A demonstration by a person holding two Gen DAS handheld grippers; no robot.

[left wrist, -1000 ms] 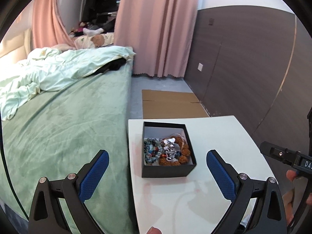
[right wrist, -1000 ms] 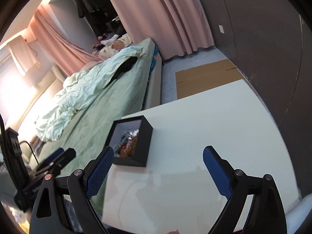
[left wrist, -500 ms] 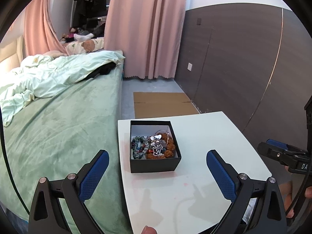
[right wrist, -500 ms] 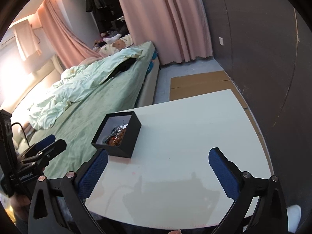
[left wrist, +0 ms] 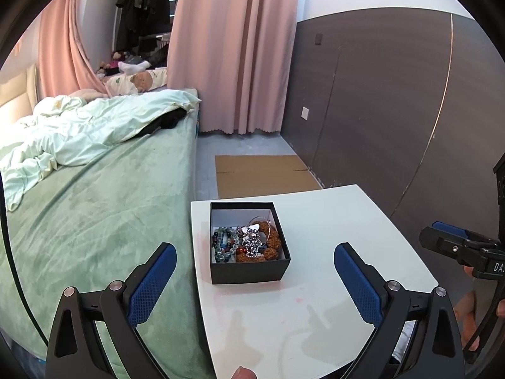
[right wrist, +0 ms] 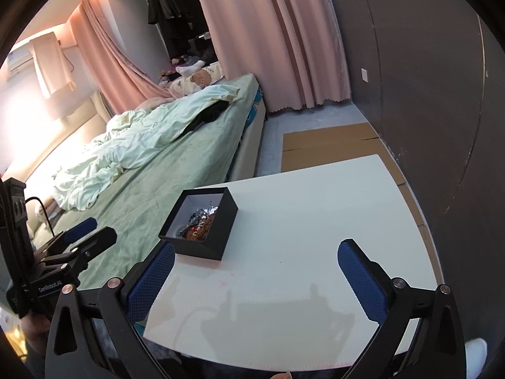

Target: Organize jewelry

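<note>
A black jewelry box point(left wrist: 249, 268) stands open on the left part of a white table point(left wrist: 331, 284). It holds a pile of jewelry point(left wrist: 247, 244): a green bead bracelet, a silver piece and a brown bead bracelet. The box also shows in the right wrist view point(right wrist: 205, 218). My left gripper point(left wrist: 255, 279) is open and empty, held above the table's near edge just in front of the box. My right gripper point(right wrist: 255, 274) is open and empty, to the right of the box above the table point(right wrist: 315, 237).
A green bed point(left wrist: 94, 214) with a pale rumpled quilt point(left wrist: 79, 132) runs along the table's left side. A dark panelled wall point(left wrist: 394, 110) stands on the right. Flat cardboard point(left wrist: 262, 170) lies on the floor beyond the table, with pink curtains point(left wrist: 233, 47) behind.
Both grippers have pulled back and steadied, so more of the table shows. The box now sits closer to the left gripper's midline. Both stay open and empty.
</note>
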